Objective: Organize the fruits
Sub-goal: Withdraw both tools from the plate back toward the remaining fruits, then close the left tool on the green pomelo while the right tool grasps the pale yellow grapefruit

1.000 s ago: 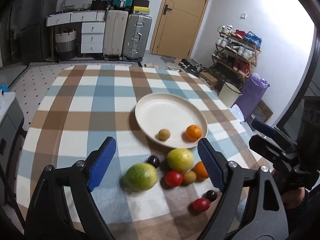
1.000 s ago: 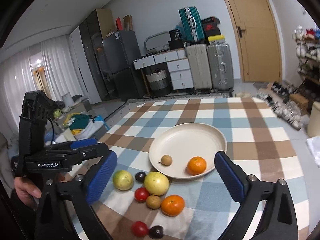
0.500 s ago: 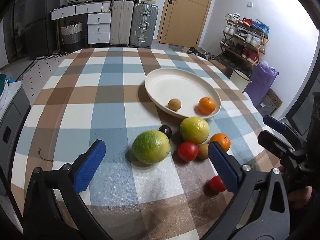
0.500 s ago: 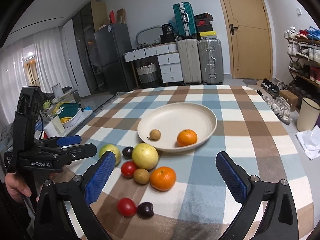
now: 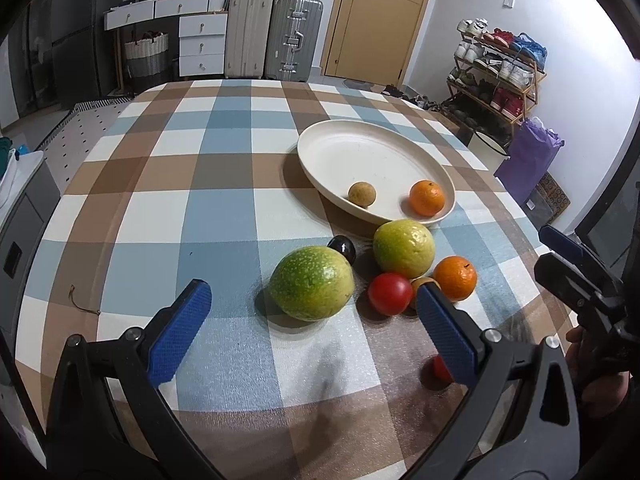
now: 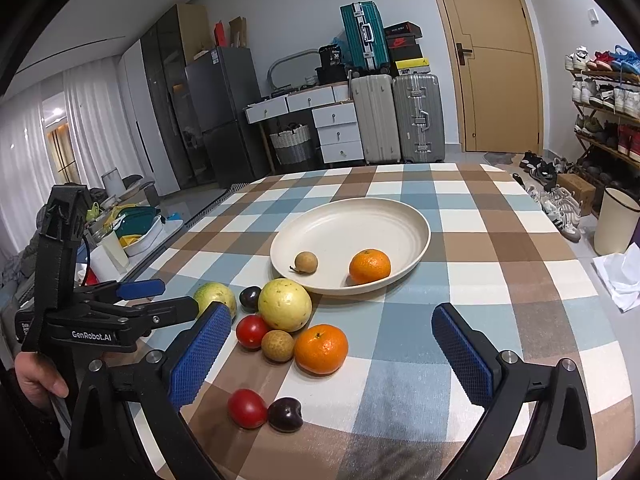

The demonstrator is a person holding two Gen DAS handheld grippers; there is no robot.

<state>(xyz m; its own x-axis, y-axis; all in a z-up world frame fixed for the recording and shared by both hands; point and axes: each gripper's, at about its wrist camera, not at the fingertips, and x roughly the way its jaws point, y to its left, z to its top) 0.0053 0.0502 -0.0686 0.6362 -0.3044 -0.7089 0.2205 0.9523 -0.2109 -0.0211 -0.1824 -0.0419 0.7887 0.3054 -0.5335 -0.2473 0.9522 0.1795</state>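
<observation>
We've got both grippers wide open and empty, the left gripper (image 5: 312, 314) lined up on the big green fruit (image 5: 311, 283) sitting just ahead between its fingers, so next we'd close in, grab, and carry it to the plate (image 5: 320, 148) beyond.

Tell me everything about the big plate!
The plate is round, cream and shallow, with a low raised rim; it looks like matte plastic or ceramic. It sits flat on the checked cloth, past the loose fruit. Inside, near its front edge, lie an orange and a small brown fruit, apart from each other. The rest is bare. No gripper touches it.
</observation>
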